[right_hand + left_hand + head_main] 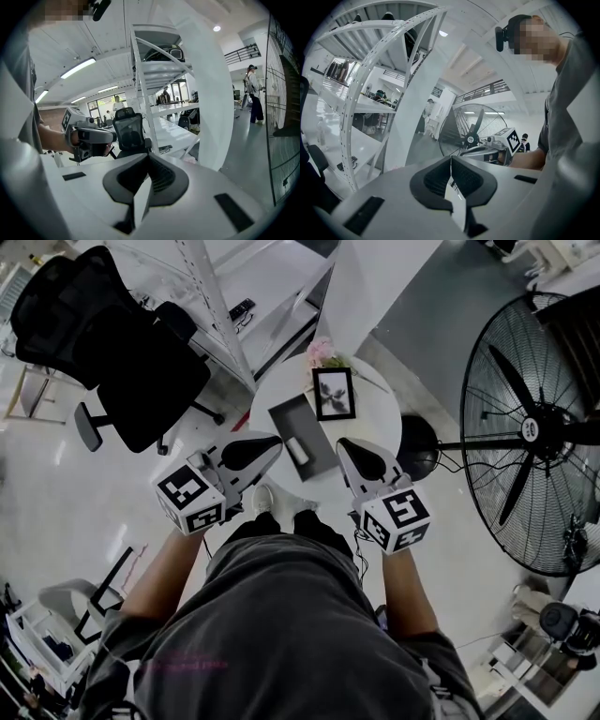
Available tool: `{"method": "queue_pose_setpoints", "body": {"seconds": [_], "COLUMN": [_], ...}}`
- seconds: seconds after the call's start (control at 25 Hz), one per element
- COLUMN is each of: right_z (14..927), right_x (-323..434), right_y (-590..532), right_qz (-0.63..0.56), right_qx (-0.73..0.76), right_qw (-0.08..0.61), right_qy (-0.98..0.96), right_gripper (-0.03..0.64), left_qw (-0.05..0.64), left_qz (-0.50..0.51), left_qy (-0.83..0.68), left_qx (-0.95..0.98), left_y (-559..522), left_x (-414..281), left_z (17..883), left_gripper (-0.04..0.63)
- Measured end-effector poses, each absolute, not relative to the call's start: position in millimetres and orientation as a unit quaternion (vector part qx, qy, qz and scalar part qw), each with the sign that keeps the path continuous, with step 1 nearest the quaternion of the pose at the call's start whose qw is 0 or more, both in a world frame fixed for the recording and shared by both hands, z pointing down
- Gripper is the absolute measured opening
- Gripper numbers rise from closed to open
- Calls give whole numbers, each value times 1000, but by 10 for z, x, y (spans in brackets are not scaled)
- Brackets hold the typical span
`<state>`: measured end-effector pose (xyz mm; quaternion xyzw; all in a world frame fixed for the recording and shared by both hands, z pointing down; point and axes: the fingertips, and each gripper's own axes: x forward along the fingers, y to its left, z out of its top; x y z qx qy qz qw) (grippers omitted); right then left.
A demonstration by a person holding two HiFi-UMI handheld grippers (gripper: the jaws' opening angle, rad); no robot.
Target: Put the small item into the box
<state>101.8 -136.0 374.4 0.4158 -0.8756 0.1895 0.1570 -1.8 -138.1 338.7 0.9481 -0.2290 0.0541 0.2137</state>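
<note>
Jaws stood closed and empty on left gripper [270, 444] and right gripper [345, 446], near the grey box [284, 418]; small white item [298, 450] seemingly lay inside it; likely light, rigid; best pinched mid-length.

Grey T-shirt [281, 634]; white grippers [272, 446] [345, 448] bear marker cubes [190, 500].

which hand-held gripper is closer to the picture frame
Right. The right hand-held gripper sits just below the picture frame in the head view; the left hand-held gripper is farther off, to its lower left.
</note>
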Motion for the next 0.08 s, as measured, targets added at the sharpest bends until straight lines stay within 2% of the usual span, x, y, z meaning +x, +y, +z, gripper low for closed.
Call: {"method": "queue_pose_setpoints", "body": {"seconds": [0.08], "right_z": [3743], "right_x": [1019], "right_y": [-1360], "right_qz": [190], "right_qx": [415], "right_qw": [158], "right_qy": [-876], "right_gripper": [20], "left_qw": [213], "left_qz": [54], "left_qy": [-230], "left_qx": [948], "left_y": [-1380], "left_x": [-15], "left_z": [3385], "left_gripper": [21]}}
